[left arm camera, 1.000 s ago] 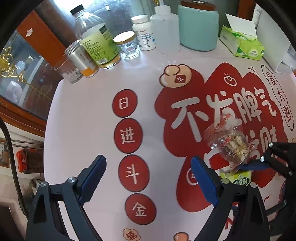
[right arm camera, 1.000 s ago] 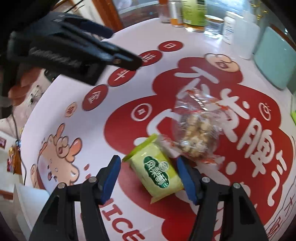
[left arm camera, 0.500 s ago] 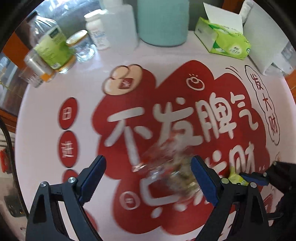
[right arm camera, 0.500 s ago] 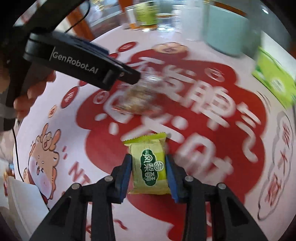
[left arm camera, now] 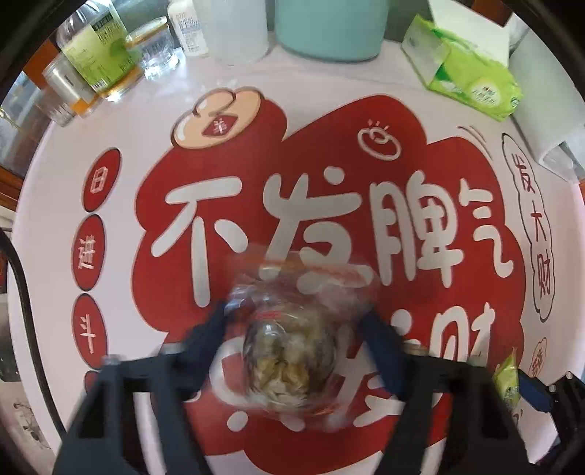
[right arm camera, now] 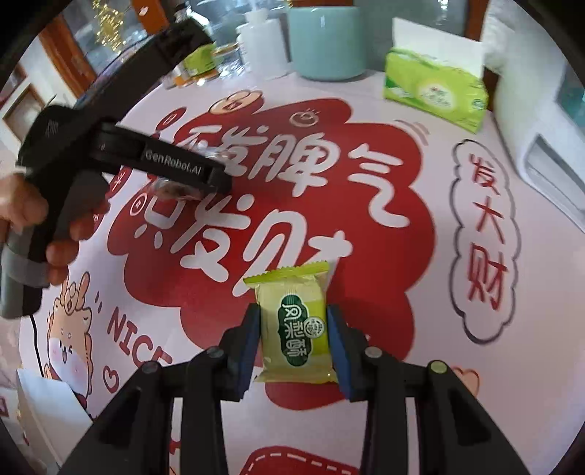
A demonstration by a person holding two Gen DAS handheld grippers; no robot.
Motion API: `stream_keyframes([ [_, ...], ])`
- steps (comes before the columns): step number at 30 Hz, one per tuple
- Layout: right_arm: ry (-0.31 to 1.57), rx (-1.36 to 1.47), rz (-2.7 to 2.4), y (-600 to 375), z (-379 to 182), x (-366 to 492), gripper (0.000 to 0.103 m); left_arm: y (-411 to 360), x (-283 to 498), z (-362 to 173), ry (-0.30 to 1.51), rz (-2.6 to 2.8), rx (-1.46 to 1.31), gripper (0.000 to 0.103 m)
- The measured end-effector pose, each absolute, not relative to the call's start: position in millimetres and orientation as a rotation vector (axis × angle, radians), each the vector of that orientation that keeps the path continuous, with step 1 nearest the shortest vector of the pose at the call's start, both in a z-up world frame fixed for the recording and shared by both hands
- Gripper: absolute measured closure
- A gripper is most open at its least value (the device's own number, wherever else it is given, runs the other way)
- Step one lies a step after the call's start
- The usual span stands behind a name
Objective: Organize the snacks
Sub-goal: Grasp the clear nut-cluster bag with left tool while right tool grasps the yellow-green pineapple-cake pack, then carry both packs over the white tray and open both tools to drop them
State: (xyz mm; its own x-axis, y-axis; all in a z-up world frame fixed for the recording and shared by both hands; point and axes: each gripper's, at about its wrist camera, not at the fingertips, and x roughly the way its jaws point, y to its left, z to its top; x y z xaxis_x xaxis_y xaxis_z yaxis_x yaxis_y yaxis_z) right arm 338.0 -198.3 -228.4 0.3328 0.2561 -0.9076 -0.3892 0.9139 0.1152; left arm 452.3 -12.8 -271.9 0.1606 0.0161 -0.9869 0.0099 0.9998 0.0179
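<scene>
My left gripper (left arm camera: 296,329) is closed around a clear bag of puffed-grain snack (left arm camera: 292,350), with a blue pad against each side; the view is motion-blurred. From the right wrist view that gripper (right arm camera: 204,175) hangs over the table's left side with the clear bag (right arm camera: 172,188) partly hidden under it. My right gripper (right arm camera: 292,336) is shut on a green wrapped pastry (right arm camera: 294,325) and holds it above the red and white printed tablecloth (right arm camera: 402,255). The pastry also shows at the right edge of the left wrist view (left arm camera: 508,380).
Along the table's far edge stand a teal canister (left arm camera: 329,29), a white plastic bottle (left arm camera: 234,29), a pill bottle (left arm camera: 188,27), a glass jar (left arm camera: 153,47), a green-label bottle (left arm camera: 98,47) and cans (left arm camera: 65,91). A green tissue pack (left arm camera: 471,76) and a white appliance (right arm camera: 541,120) sit at right.
My left gripper moved onto the clear snack bag and closed around it. My right gripper closed on the green pastry and lifted it off the cloth.
</scene>
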Motion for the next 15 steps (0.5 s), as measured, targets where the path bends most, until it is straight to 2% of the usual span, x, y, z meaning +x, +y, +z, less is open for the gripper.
stream_keyframes([
  [2, 1.123, -0.152, 0.379, -198, -217, 333, 0.067, -21, 447, -269, 1.399, -0.003, 0.064, 0.056],
  [9, 0.969, -0.224, 0.256, -182, -163, 301, 0.067, -30, 415, -245, 1.338, -0.024, 0.125, 0.057],
  [15, 0.816, -0.206, 0.186, -173, -100, 245, 0.067, -32, 336, -139, 1.139, -0.116, 0.242, 0.057],
])
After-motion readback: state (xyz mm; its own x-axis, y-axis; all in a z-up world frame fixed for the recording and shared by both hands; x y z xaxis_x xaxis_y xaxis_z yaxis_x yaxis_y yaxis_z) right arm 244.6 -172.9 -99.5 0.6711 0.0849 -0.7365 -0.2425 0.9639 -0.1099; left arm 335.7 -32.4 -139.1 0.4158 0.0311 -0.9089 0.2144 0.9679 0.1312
